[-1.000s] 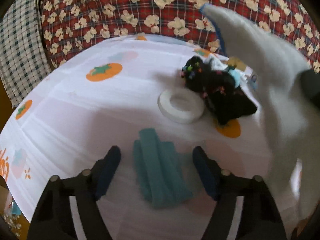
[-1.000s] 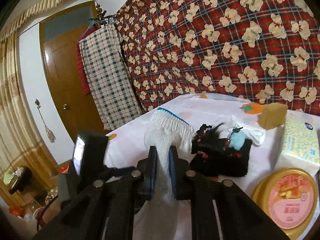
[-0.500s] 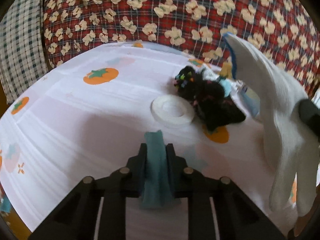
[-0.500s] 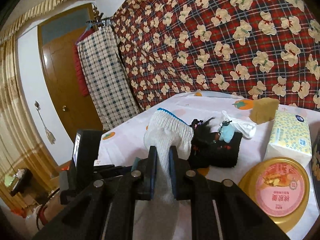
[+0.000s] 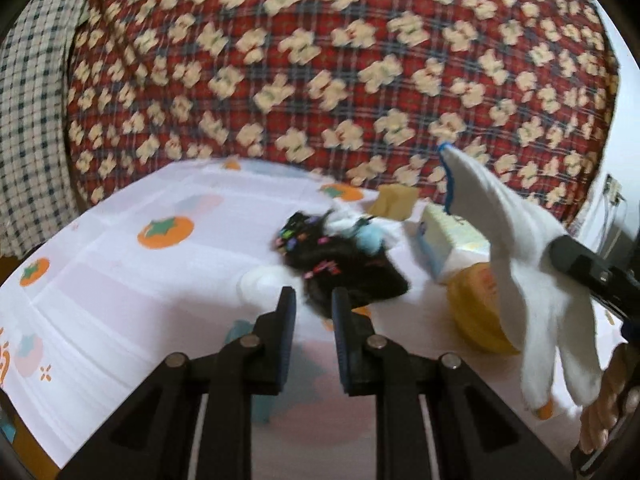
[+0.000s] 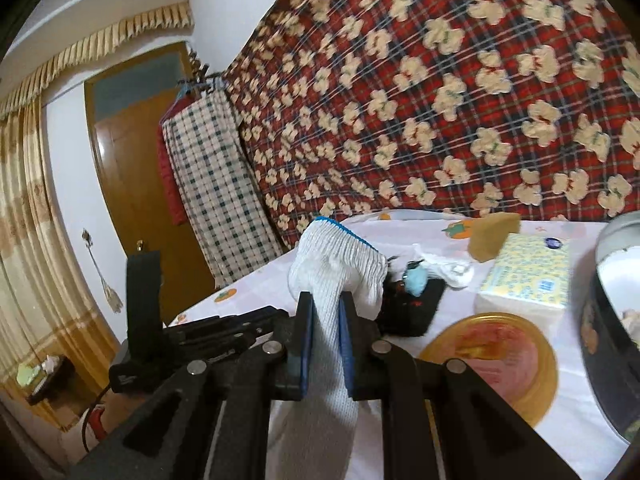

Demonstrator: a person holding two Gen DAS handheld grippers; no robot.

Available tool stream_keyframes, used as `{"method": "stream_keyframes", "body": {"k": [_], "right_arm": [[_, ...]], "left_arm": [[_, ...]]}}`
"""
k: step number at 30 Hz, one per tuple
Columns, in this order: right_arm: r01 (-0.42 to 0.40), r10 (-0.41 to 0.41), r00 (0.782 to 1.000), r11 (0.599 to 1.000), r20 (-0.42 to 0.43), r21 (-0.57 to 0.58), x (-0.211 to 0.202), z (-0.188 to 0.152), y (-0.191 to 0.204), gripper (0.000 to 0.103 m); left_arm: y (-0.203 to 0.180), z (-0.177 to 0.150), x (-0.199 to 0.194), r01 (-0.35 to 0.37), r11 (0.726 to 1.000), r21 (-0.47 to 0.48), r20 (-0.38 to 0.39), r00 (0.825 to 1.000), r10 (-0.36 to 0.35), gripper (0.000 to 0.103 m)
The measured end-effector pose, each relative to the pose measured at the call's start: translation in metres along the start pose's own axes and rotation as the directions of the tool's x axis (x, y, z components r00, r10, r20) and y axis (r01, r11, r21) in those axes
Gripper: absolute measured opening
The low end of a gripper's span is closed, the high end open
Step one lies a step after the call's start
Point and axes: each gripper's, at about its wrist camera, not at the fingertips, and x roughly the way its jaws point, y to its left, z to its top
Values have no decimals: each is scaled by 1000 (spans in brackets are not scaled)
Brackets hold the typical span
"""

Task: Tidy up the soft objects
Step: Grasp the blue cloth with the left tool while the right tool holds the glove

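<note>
Right wrist view shows us mid-carry, our right tongs (image 6: 325, 322) clenched on the white knit glove (image 6: 334, 264) held above the counter (image 6: 248, 284), while our left tongs (image 5: 313, 312) look nearly closed and empty, so next we must choose a spot.

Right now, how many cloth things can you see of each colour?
White: 2, the glove and the crumpled cloth
Black: 1, the fuzzy cloth
Teal: 1, the teal cloth, mostly hidden under the left gripper
Total: 4
</note>
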Motion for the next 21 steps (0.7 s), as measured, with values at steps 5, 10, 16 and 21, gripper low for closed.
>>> {"method": "stream_keyframes", "body": {"k": [5,10,16,21], "right_arm": [[19,-20,999,999,39,29,-21,3,-16,14],[23,-27,997,998,74,60,-34,7,-28,14],[22,-26,996,999,84,50,-39,7,-27,14],[16,-19,996,999,89,34,-40,7,-23,14]], "left_arm": [[-14,4,-14,9,998,68,52,999,-12,17],[-4,18,-27,-4,999,48,89,996,-1,17],[32,22,-4,-166,986,-25,-83,983,164,64],[42,-2,32,-182,981,-67,-252,955,159,61]]}}
